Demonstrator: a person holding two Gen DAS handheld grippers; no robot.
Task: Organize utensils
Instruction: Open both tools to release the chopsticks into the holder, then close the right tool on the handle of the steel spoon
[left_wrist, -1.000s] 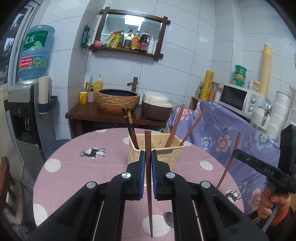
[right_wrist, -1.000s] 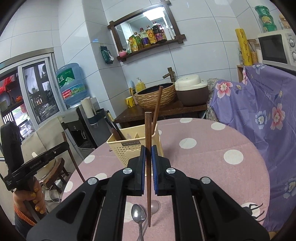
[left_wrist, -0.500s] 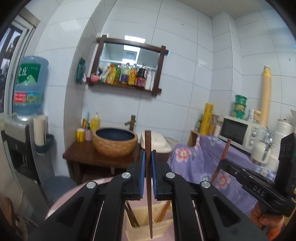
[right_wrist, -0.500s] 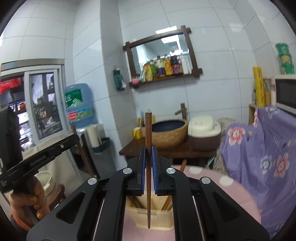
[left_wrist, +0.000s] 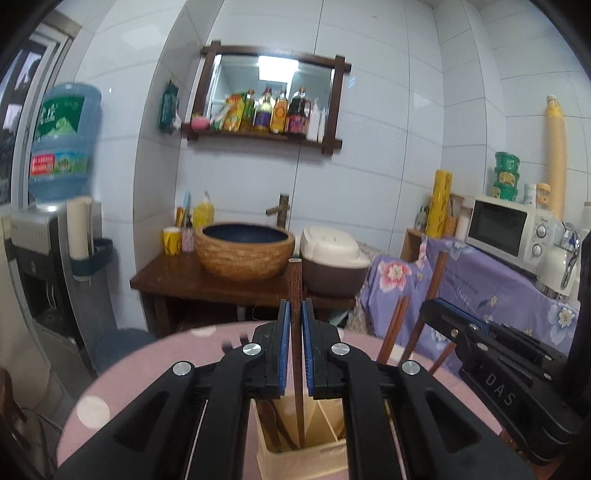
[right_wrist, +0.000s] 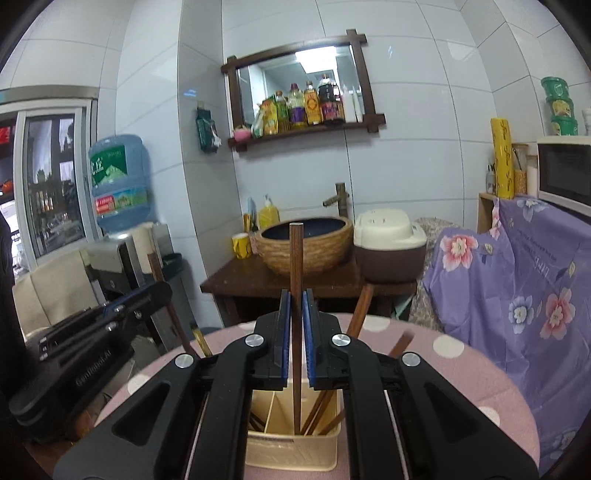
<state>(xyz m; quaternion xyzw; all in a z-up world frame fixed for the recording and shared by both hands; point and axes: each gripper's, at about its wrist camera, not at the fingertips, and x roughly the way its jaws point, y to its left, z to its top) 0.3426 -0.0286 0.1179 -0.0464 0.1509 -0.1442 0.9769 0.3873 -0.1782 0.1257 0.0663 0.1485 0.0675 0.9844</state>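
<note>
Between my left tongs (left_wrist: 294, 325), one dark wooden chopstick (left_wrist: 295, 291), held upright, pads pinching it at mid-length. Its lower end dips into the left-hand compartment of the cream utensil caddy (left_wrist: 325, 417) directly below.

Right tongs (right_wrist: 294, 321): second chopstick (right_wrist: 296, 266), also upright, pinched between the blue pads. Its tip hangs inside the caddy's (right_wrist: 291, 450) right-hand compartment, beside several leaning chopsticks (right_wrist: 360, 306) already stored there. I cannot tell whether either tip touches the caddy's bottom.

Caddy: rectangular, with a central divider, standing on the counter (right_wrist: 454, 373), which carries a pink cloth with white dots. Two more chopsticks (left_wrist: 395, 325) lean out of it toward the right in the left wrist view.

Each tool appears in the other's view: the right one (left_wrist: 491, 350) at lower right, the left one (right_wrist: 92, 332) at lower left, both close over the caddy.

Background items:
- woven basin (right_wrist: 304, 243) with bamboo tap, on a dark wooden stand
- rice cooker (right_wrist: 388, 243), just right of the basin
- yellow cup (right_wrist: 240, 245) and soap bottle, left of the basin
- framed mirror shelf (right_wrist: 303, 92) with sauce bottles
- water dispenser bottle (right_wrist: 118, 181), far left
- microwave (left_wrist: 506, 229) on a purple floral cloth (right_wrist: 517, 280), right
</note>
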